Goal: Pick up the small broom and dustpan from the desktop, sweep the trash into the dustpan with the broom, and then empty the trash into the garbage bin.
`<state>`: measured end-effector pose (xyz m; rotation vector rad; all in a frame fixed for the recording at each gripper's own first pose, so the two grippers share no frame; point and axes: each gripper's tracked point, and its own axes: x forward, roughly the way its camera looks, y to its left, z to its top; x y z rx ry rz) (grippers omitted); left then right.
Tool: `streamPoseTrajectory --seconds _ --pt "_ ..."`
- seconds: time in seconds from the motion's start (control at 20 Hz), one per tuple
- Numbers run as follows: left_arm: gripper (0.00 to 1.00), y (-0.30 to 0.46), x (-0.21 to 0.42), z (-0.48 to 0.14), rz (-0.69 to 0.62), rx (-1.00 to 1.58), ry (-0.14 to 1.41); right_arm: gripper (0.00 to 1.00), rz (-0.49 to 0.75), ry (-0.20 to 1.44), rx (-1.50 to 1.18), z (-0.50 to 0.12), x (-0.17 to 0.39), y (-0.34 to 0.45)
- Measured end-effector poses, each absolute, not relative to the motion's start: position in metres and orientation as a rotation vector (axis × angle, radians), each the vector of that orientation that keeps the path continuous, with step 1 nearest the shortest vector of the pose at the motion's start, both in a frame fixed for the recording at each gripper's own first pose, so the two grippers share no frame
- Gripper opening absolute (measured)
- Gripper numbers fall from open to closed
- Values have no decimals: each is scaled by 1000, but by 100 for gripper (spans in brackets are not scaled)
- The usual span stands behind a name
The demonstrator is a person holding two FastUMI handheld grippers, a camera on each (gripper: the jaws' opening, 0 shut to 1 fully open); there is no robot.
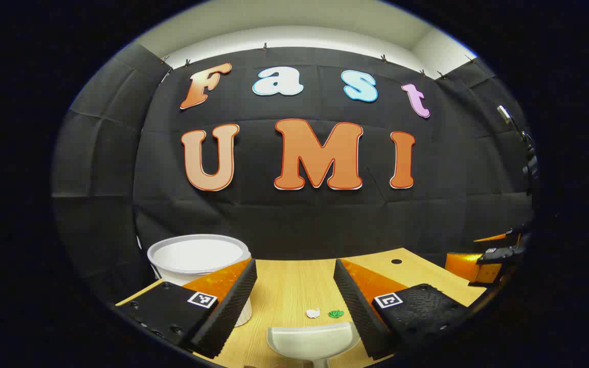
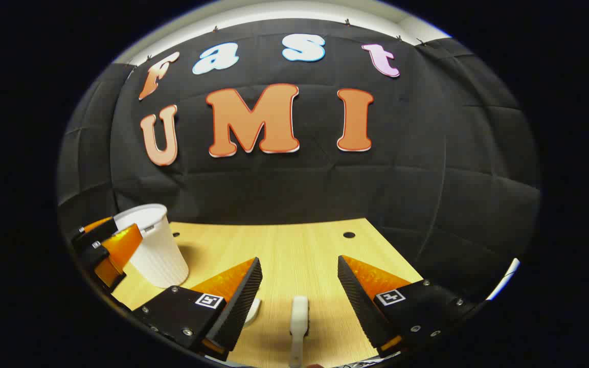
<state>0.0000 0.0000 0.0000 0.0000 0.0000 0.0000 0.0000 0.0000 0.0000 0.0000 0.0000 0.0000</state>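
On the wooden bench [image 1: 294,281] lie two bits of trash, one white scrap [image 1: 313,313] and one green scrap [image 1: 336,313], just beyond one white dustpan [image 1: 314,341]; one white bin [image 1: 197,258] stands left. The left gripper [image 1: 294,299] has jaws spread wide, holding nothing. The right gripper [image 2: 298,299] is likewise spread, the broom handle [image 2: 298,327] lying between, untouched

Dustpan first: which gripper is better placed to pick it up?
Left. The white dustpan lies on the desktop right between the open left gripper fingers. The right gripper, also open, is lined up over the broom handle instead.
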Motion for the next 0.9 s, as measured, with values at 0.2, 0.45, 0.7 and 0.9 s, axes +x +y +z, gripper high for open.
streamPoseTrajectory --seconds 0.2,0.45,0.7,0.9 --pt "95 4 8 -6 -19 -33 20 93 1 51 7 -14 -1 7" --pt "95 -1 -1 6 -35 -25 -37 93 16 16 -21 0 2 14" --pt "95 0 8 8 -19 -15 -19 93 45 7 -23 5 7 22" --pt "95 -1 9 4 -12 -16 -3 93 56 23 -26 0 10 19"
